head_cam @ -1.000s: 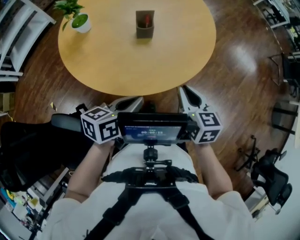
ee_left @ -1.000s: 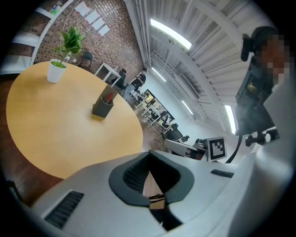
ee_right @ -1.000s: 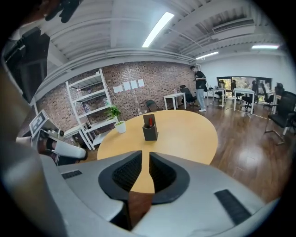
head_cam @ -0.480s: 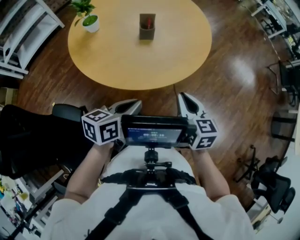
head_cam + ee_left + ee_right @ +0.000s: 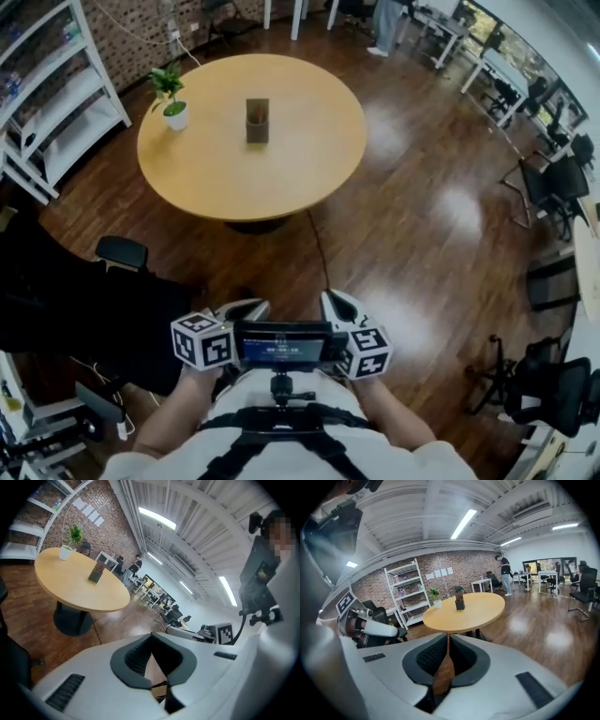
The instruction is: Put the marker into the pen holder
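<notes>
The dark pen holder [image 5: 257, 121] stands upright near the middle of the round wooden table [image 5: 300, 169], with a red-tipped marker [image 5: 461, 598] standing in it. It also shows far off as the pen holder [image 5: 96, 571] in the left gripper view. Both grippers are held close to the person's body, well back from the table, over the wooden floor. My left gripper [image 5: 251, 305] has its jaw tips together and holds nothing. My right gripper [image 5: 330, 298] is closing; its tips meet with nothing between them.
A small potted plant [image 5: 173, 101] sits on the table's left side. White shelves [image 5: 47, 103] line the left wall and a black office chair [image 5: 122, 251] stands to my left. More chairs [image 5: 548, 384] and desks are on the right. A person [image 5: 505, 573] stands far behind the table.
The view has pulled well back from the table, which now looks smaller and farther away. Both grippers stay near the body at the bottom of the view.
</notes>
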{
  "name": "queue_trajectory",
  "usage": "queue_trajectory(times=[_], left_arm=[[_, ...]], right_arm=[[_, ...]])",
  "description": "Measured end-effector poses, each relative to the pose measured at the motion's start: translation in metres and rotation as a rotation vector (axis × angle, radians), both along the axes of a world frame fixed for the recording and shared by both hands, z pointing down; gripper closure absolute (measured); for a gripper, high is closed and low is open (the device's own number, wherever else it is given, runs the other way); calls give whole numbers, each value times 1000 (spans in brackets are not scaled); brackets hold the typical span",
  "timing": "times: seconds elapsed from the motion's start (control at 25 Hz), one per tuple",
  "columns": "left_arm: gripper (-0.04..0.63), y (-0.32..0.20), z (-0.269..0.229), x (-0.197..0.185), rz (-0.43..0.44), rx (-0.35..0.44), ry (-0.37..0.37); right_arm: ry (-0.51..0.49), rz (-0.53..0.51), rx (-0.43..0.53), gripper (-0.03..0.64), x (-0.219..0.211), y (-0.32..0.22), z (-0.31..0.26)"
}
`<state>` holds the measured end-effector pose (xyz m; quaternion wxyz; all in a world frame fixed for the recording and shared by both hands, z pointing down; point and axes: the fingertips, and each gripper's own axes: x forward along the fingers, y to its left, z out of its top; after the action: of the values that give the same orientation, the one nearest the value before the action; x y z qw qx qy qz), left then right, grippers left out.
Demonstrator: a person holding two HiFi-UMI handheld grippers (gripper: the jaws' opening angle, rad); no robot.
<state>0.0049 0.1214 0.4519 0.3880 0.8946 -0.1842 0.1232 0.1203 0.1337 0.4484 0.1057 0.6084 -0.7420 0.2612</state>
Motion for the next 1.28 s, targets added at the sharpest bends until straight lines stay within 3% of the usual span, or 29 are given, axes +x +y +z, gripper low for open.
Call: queue_trajectory(times=[0.2,0.44,0.6,0.8,1.08,1.28], left_arm=[[601,56,-6,-7,-30,21,15],[601,73,-12,-28,-55,46,21],[601,88,-19,-33,-26,57,8],[601,70,-45,-42,-12,110,3],[601,70,-43,-69,14,74,-13],[601,73,-42,-66,47,73,-19]], right_arm=[[-1,-38,11,620,-10,52,-4],[20,-77,61,626,-33,65,-14],[-5,-60,65,626,-39,75,-23],[-13,-49,100,626,-45,58,-45],[-57,-69,71,627,-85,52,-41],[-57,-59,69,627,-86,57,-42]])
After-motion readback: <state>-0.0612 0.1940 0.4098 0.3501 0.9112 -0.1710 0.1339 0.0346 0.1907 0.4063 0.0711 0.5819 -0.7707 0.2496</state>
